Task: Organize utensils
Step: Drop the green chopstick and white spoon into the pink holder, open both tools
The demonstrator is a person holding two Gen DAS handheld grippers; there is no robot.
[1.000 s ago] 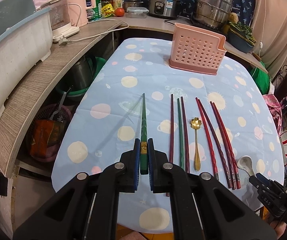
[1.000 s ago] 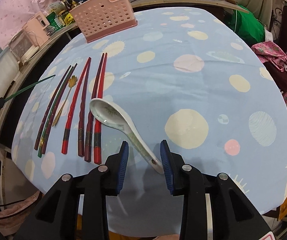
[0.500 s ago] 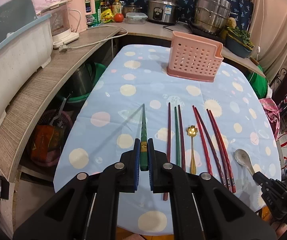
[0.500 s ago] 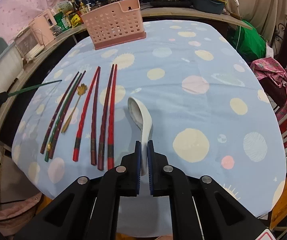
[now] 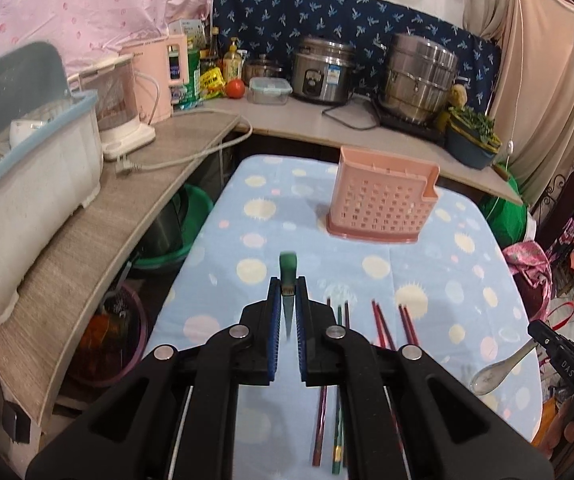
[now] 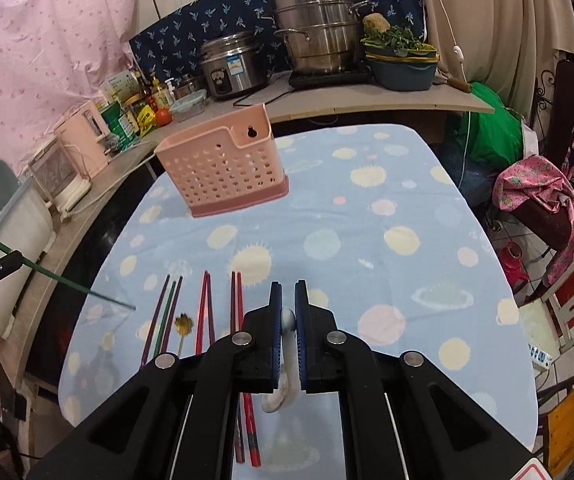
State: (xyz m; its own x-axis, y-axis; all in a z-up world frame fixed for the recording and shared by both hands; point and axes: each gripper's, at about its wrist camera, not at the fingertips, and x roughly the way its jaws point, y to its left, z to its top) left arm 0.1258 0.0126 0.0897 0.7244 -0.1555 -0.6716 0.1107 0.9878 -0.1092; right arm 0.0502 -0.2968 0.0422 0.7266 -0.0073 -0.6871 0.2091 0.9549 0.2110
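So far we have both tools loaded but nothing delivered: our left gripper [image 5: 287, 304] is clamped on the green chopstick [image 5: 288, 280], held above the tablecloth [image 5: 427, 272], and our right gripper [image 6: 288, 312] is closed around the handle of the white ceramic spoon [image 6: 283, 384], also lifted. The pink perforated caddy [image 5: 383, 208] stands upright at the far end of the table, well apart from both grippers; as far as we can see through its holes it holds nothing, though its inside is mostly hidden. Left on the cloth are the dark chopsticks [image 6: 165, 316], the red chopsticks [image 6: 237, 312] and the small gold spoon [image 6: 183, 326], so we judge most of the sorting remains.
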